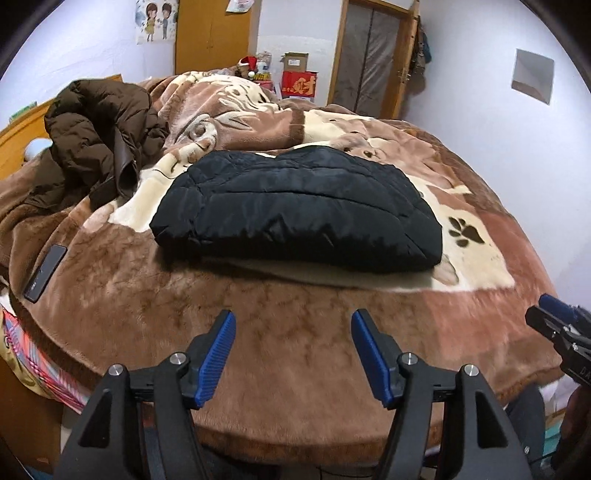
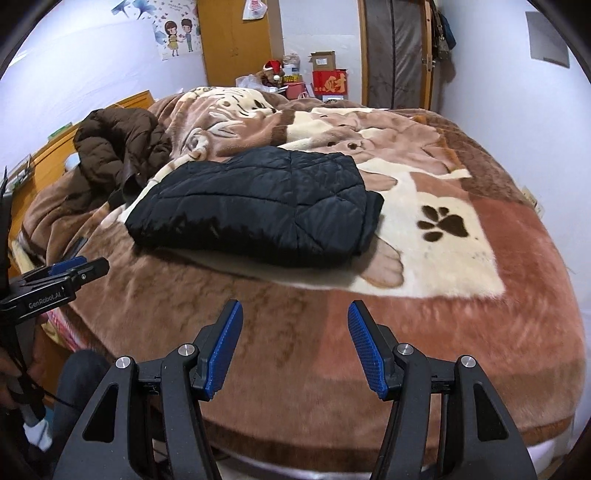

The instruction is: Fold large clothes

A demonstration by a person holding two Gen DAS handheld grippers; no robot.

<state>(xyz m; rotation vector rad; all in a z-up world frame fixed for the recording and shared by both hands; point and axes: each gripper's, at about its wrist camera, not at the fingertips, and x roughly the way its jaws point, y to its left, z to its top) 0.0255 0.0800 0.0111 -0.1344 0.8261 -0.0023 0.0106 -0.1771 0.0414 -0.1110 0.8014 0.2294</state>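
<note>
A black quilted jacket [image 1: 295,210] lies folded into a compact block on the brown blanket of the bed [image 1: 295,332]; it also shows in the right wrist view [image 2: 258,214]. My left gripper [image 1: 293,325] is open and empty, held above the near edge of the bed, short of the jacket. My right gripper [image 2: 295,314] is open and empty too, over the near edge, to the right of the left one. The right gripper's side shows in the left wrist view [image 1: 554,321]; the left gripper's side shows in the right wrist view [image 2: 74,269].
A crumpled brown puffer coat [image 1: 99,140] lies at the far left of the bed, also seen in the right wrist view [image 2: 118,147]. A dark phone [image 1: 46,273] lies on the blanket at the left. A wardrobe [image 1: 210,33], boxes [image 1: 299,83] and a door [image 1: 369,55] stand behind.
</note>
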